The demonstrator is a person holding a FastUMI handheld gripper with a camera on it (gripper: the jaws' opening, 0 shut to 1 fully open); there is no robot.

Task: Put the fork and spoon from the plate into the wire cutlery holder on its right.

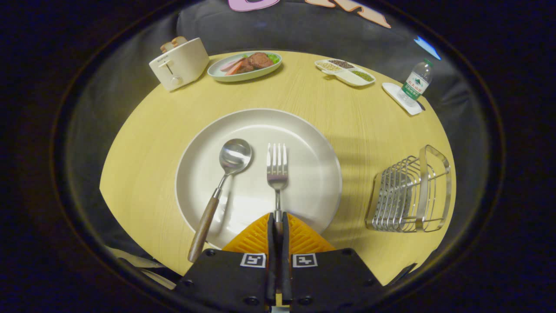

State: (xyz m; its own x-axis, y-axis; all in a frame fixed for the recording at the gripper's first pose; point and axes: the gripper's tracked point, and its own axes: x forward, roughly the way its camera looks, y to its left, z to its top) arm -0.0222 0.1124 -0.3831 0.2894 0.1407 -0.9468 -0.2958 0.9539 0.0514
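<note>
A large white plate (304, 143) lies on the round wooden table just ahead of my fingers. On it rests a metal fork (277, 167), tines pointing away, its handle running back between my two fingers. My gripper (278, 219) is shut on the fork's handle over the plate's near rim. Left of the fork lies a spoon (223, 174) with a metal bowl and a wooden handle that sticks out past the plate's near edge. The wire cutlery holder (410, 195) stands on the table to the plate's right.
Beyond the plate stand a white toaster (179, 63), an oval dish of food (244, 66) and a divided snack tray (345, 71). A water bottle (416, 82) stands on a white coaster at the far right. The table's rim curves close by the holder.
</note>
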